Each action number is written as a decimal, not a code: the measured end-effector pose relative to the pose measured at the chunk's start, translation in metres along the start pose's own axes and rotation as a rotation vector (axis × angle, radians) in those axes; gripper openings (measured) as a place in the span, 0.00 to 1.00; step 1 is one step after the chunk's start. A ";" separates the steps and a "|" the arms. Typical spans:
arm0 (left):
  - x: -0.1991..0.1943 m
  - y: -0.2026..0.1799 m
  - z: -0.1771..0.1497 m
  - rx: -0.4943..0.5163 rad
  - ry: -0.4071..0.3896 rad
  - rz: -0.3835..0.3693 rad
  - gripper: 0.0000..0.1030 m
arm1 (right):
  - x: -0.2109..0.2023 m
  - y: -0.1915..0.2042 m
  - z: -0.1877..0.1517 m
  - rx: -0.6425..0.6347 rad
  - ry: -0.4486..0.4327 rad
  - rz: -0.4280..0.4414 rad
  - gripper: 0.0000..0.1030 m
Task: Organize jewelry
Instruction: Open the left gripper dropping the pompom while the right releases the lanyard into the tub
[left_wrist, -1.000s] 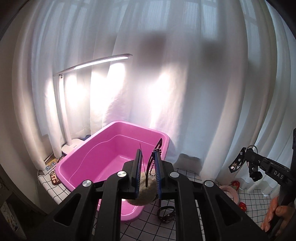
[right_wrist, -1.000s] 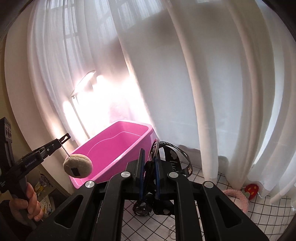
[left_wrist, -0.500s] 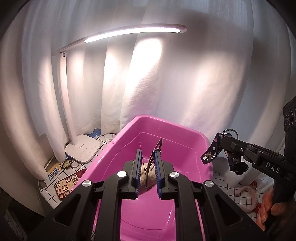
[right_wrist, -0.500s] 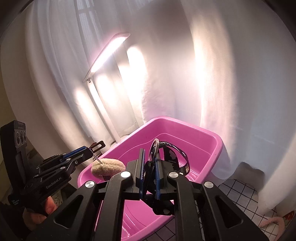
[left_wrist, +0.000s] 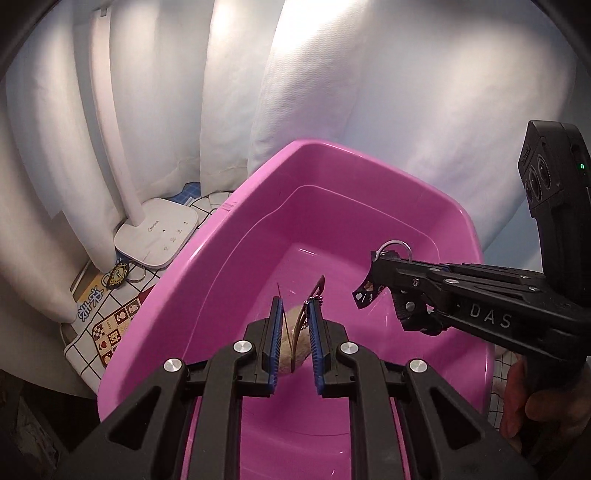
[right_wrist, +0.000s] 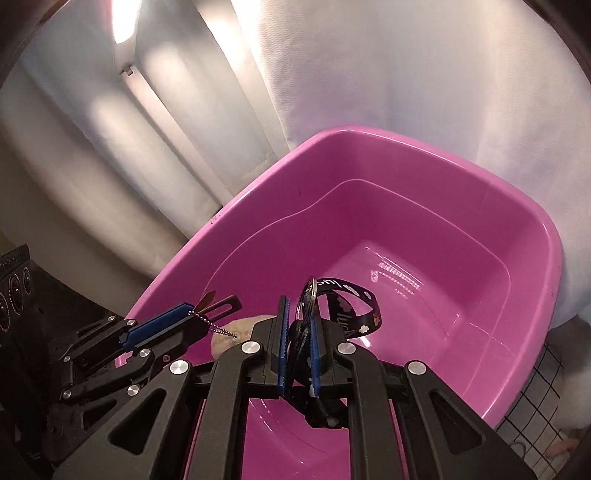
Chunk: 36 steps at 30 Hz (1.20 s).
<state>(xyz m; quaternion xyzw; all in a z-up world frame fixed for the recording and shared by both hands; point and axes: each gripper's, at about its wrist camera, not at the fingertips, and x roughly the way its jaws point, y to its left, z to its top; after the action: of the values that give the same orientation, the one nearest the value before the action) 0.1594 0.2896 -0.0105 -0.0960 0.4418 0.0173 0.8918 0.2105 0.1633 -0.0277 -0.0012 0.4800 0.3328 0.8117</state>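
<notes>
A pink plastic tub (left_wrist: 258, 206) fills both views, also in the right wrist view (right_wrist: 424, 144). My left gripper (left_wrist: 295, 306) is over the tub, shut on a ball chain from which a beige fuzzy charm (left_wrist: 291, 343) hangs; it also shows in the right wrist view (right_wrist: 207, 314) with the charm (right_wrist: 236, 328). My right gripper (right_wrist: 298, 306) is shut on a black keychain strap with a metal ring (right_wrist: 351, 302), held over the tub. In the left wrist view the right gripper (left_wrist: 373, 273) reaches in from the right.
A white desk lamp base (left_wrist: 159, 236) stands left of the tub on a checked cloth (left_wrist: 96, 332) with a round badge (left_wrist: 118, 275). White curtains hang close behind. A grid-patterned surface (right_wrist: 532, 413) shows at the tub's right.
Both grippers have moved forward and down over the tub with their items. The charm and the strap now hang inside the tub's rim.
</notes>
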 end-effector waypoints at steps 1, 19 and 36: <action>0.006 0.003 0.000 -0.007 0.025 0.004 0.14 | 0.007 -0.004 0.002 0.015 0.026 -0.005 0.10; 0.048 0.020 -0.001 -0.072 0.250 0.034 0.34 | 0.039 -0.028 0.019 0.119 0.198 -0.082 0.57; 0.033 0.013 -0.005 -0.078 0.225 0.084 0.81 | 0.035 -0.025 0.024 0.105 0.198 -0.094 0.59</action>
<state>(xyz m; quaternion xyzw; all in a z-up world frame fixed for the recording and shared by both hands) 0.1744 0.3000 -0.0419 -0.1133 0.5417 0.0612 0.8306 0.2538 0.1702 -0.0501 -0.0141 0.5741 0.2673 0.7738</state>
